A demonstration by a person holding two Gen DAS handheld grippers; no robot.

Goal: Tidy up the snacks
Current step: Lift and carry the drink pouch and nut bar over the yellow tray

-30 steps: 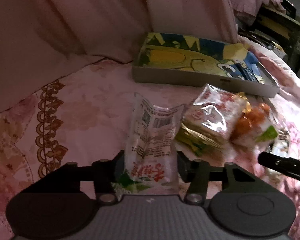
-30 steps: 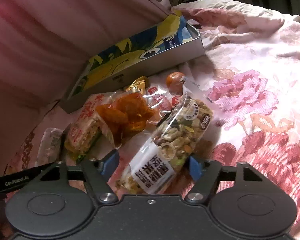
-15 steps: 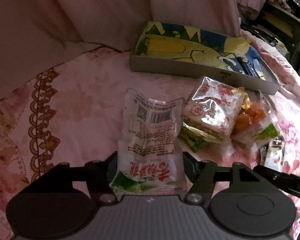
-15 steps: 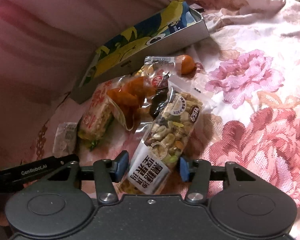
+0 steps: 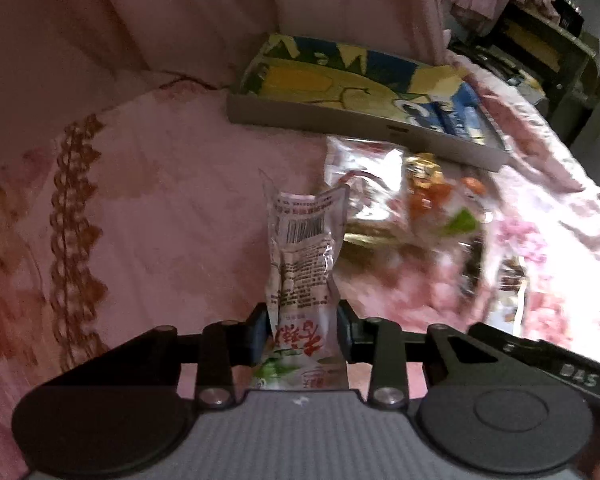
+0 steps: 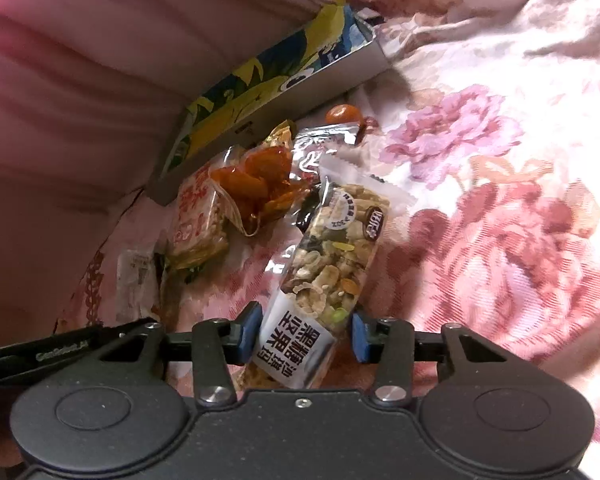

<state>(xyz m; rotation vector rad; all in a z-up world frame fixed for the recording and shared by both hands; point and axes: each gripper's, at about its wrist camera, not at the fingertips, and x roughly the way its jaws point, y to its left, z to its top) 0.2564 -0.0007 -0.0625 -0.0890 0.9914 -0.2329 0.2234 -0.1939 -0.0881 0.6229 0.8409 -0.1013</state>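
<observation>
A white snack packet (image 5: pixel 304 256) with red letters and a barcode stands up between the pads of my left gripper (image 5: pixel 302 320). The jaws are closing and pinch its lower part narrow. In the right wrist view a clear nut bar packet (image 6: pixel 332 256) with a white label lies on the flowered bedspread. My right gripper (image 6: pixel 304 328) is closing on its near end, and the pads meet its two sides. Behind the snacks lies a shallow box (image 5: pixel 340 120) with a yellow and blue cartoon lining, also seen from the right (image 6: pixel 300 92).
Between the grippers and the box lie a rice cracker packet (image 6: pixel 198 216), an orange snack packet (image 6: pixel 260 176), a dark packet (image 6: pixel 328 140) and a small orange sweet (image 6: pixel 342 114). Pink cloth rises behind the box. Dark furniture (image 5: pixel 548 52) stands at the far right.
The left jaws widened, then closed on the white packet, which now stands squeezed and raised off the bedspread. The right jaws narrowed around the nut bar packet's near end.
</observation>
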